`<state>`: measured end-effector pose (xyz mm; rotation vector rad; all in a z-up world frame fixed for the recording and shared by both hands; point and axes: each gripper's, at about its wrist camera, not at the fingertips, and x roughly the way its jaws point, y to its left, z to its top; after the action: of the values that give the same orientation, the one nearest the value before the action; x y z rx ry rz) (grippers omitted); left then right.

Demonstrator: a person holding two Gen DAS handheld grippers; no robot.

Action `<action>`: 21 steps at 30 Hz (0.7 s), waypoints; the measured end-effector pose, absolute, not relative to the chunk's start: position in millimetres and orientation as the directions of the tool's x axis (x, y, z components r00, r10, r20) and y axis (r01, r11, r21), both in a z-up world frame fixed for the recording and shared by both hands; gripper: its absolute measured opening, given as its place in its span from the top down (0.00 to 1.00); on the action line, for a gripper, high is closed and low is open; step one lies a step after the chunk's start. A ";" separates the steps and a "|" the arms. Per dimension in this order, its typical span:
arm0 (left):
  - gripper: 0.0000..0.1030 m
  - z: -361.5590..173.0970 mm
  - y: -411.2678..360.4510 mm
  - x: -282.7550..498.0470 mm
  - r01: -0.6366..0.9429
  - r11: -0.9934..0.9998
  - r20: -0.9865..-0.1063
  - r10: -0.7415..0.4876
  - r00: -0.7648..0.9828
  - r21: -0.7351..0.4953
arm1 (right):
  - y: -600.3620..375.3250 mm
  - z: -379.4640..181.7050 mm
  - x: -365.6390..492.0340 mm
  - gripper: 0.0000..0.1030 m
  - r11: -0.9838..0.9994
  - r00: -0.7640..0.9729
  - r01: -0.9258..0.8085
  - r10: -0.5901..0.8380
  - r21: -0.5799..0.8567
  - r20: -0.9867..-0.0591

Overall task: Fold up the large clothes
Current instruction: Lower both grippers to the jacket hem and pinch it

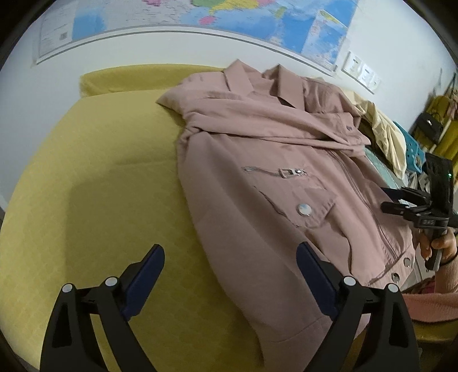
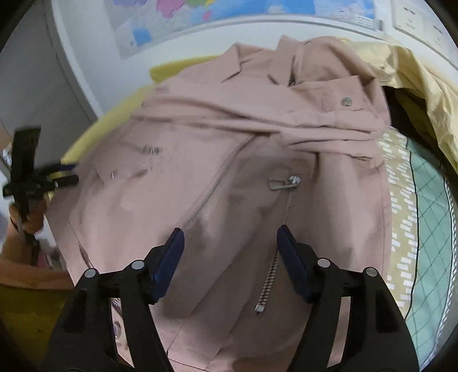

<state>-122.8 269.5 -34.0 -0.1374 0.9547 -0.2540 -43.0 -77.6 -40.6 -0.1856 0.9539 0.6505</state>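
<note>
**Pink jacket laid flat on the yellow bed**

The jacket (image 1: 274,177) is dusty pink and lies front-up on a yellow quilted bed (image 1: 94,177), its collar toward the wall and its hem toward the person. The lapels lie open at the top. Both sleeves are folded across the chest, forming a band of creased cloth below the collar. A slanted front zipper (image 2: 211,189) runs down the body. A second zipper with a metal pull (image 2: 286,183) sits on the jacket's right half, and a short chest zipper with a silver pull (image 1: 286,172) on the other. Below that one a pocket flap carries a round silver snap (image 1: 304,209). More snaps line the hem and a shoulder tab. The cloth looks smooth over the body, with shallow folds near the hem.

The left gripper (image 1: 230,257) hovers over the jacket's left edge, jaws wide, nothing between them; one finger is over the bed, the other over the cloth. The right gripper (image 2: 230,240) hovers above the jacket's lower middle, jaws partly apart and clear of the cloth.

A pale yellow garment (image 2: 423,83) lies heaped beside the jacket's right shoulder, and a wall map (image 1: 200,14) hangs beyond the collar.
</note>
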 end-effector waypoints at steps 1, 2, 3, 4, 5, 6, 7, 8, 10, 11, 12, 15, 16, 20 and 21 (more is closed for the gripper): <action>0.12 -35.0 266.5 -121.3 0.159 0.962 -0.792 -0.273 0.547 -0.221 | -73.1 -45.7 -41.8 0.55 0.800 0.413 -0.591 0.405 0.098 -0.816; 0.12 -36.3 263.8 -119.3 0.163 0.962 -0.796 -0.271 0.541 -0.218 | -70.4 -48.5 -40.6 0.61 0.799 0.414 -0.595 0.393 0.083 -0.821; 0.12 -37.7 261.7 -117.7 0.167 0.961 -0.798 -0.275 0.536 -0.219 | -68.2 -47.5 -40.1 0.88 0.793 0.422 -0.605 0.403 0.079 -0.812; 0.12 -38.7 260.2 -117.3 0.168 0.961 -0.800 -0.277 0.532 -0.221 | -67.5 -45.8 -37.1 0.93 0.785 0.404 -0.609 0.431 0.115 -0.807; 0.12 -39.8 258.9 -116.4 0.167 0.961 -0.804 -0.274 0.528 -0.218 | -67.8 -43.6 -34.3 0.96 0.790 0.411 -0.601 0.437 0.123 -0.800; 0.12 -40.1 258.7 -116.4 0.167 0.962 -0.804 -0.271 0.529 -0.215 | -68.0 -41.3 -31.2 0.96 0.797 0.426 -0.592 0.434 0.117 -0.794; 0.12 -40.4 259.0 -116.2 0.167 0.962 -0.805 -0.271 0.528 -0.215 | -68.0 -37.9 -26.4 0.97 0.810 0.457 -0.577 0.424 0.102 -0.782; 0.12 -40.4 260.4 -115.8 0.165 0.962 -0.804 -0.274 0.528 -0.219 | -69.4 -36.4 -22.1 0.97 0.818 0.468 -0.565 0.421 0.103 -0.777; 0.12 -40.5 262.3 -116.5 0.155 0.961 -0.803 -0.276 0.528 -0.229 | -72.9 -38.2 -11.2 0.97 0.831 0.468 -0.541 0.423 0.127 -0.776; 0.12 -40.6 263.2 -117.3 0.155 0.960 -0.802 -0.280 0.527 -0.233 | -74.5 -41.0 -7.1 0.96 0.840 0.471 -0.525 0.419 0.135 -0.777; 0.12 -40.6 262.5 -119.4 0.155 0.960 -0.802 -0.281 0.528 -0.234 | -75.1 -43.6 -6.1 0.93 0.844 0.469 -0.519 0.415 0.137 -0.780; 0.07 -41.3 260.5 -124.9 0.173 0.955 -0.800 -0.295 0.522 -0.239 | -80.2 -42.2 -12.9 0.62 0.844 0.467 -0.521 0.409 0.130 -0.784; 0.07 -41.2 259.7 -127.2 0.181 0.953 -0.799 -0.301 0.520 -0.242 | -85.5 -36.8 -17.8 0.55 0.837 0.471 -0.530 0.425 0.138 -0.773; 0.07 -40.3 255.2 -132.0 0.212 0.944 -0.799 -0.326 0.504 -0.251 | -117.4 -13.5 -33.9 0.31 0.841 0.504 -0.507 0.467 0.189 -0.727; 0.07 -40.3 254.3 -133.8 0.223 0.941 -0.799 -0.335 0.499 -0.256 | -127.0 -8.9 -37.8 0.22 0.848 0.519 -0.493 0.464 0.192 -0.718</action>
<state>-133.8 254.3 -40.3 -0.1248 0.9930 -0.3385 -37.8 -127.0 -8.9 -0.0372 0.8494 0.5743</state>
